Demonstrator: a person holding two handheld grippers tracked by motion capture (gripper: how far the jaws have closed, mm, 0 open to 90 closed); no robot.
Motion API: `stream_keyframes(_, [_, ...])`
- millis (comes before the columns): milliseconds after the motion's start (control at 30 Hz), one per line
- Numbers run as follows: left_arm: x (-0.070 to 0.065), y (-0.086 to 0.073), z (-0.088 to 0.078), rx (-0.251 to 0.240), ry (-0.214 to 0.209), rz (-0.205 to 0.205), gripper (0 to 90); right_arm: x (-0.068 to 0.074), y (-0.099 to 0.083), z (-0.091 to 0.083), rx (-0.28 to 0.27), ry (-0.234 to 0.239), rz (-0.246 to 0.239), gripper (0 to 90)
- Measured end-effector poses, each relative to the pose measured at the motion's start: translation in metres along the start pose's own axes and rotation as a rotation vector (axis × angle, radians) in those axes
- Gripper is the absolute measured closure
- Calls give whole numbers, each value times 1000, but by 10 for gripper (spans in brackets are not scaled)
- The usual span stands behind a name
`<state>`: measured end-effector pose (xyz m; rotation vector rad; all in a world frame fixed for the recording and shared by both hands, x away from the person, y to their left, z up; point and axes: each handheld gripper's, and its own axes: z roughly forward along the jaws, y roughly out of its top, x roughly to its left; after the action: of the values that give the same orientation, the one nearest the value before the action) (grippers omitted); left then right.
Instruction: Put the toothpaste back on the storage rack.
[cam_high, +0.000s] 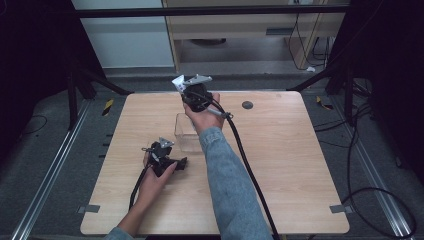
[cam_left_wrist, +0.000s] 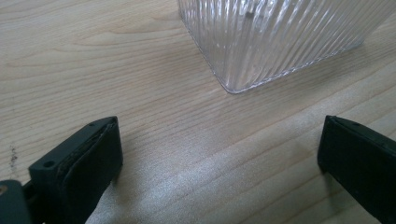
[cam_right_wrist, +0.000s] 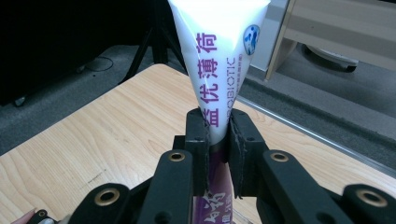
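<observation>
Your left gripper (cam_high: 183, 162) rests low on the table (cam_high: 280, 165) toward its front-left corner, jaws spread wide with nothing between — the clear ribbed box (cam_left_wrist: 275, 37) stands just beyond them. Your right gripper (cam_right_wrist: 218, 135) pinches a white tube (cam_right_wrist: 217, 56) above the box, near the back edge.
</observation>
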<state>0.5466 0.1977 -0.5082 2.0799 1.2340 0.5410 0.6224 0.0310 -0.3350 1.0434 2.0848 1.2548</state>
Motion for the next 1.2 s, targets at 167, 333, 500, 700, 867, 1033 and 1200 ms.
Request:
stream_keyframes(167, [0, 0, 0, -1, 0, 1, 0, 5, -4, 6, 10, 6, -13, 793])
stream_keyframes(333, [0, 0, 0, 0, 1, 1, 0, 8, -9, 13, 15, 11, -9, 792])
stream_keyframes(500, [0, 0, 0, 0, 0, 1, 0, 9, -13, 16, 24, 11, -9, 793])
stream_keyframes(700, [0, 0, 0, -1, 1, -1, 0, 9, -18, 19, 37, 12, -1, 793])
stream_keyframes(867, [0, 0, 0, 0, 0, -1, 0, 9, -20, 20, 41, 12, -4, 793])
stream_keyframes(1033, [0, 0, 0, 1, 0, -1, 0, 9, -24, 23, 49, 12, -4, 794])
stream_keyframes(1200, [0, 0, 0, 0, 0, -1, 0, 10, -26, 25, 61, 16, -4, 795])
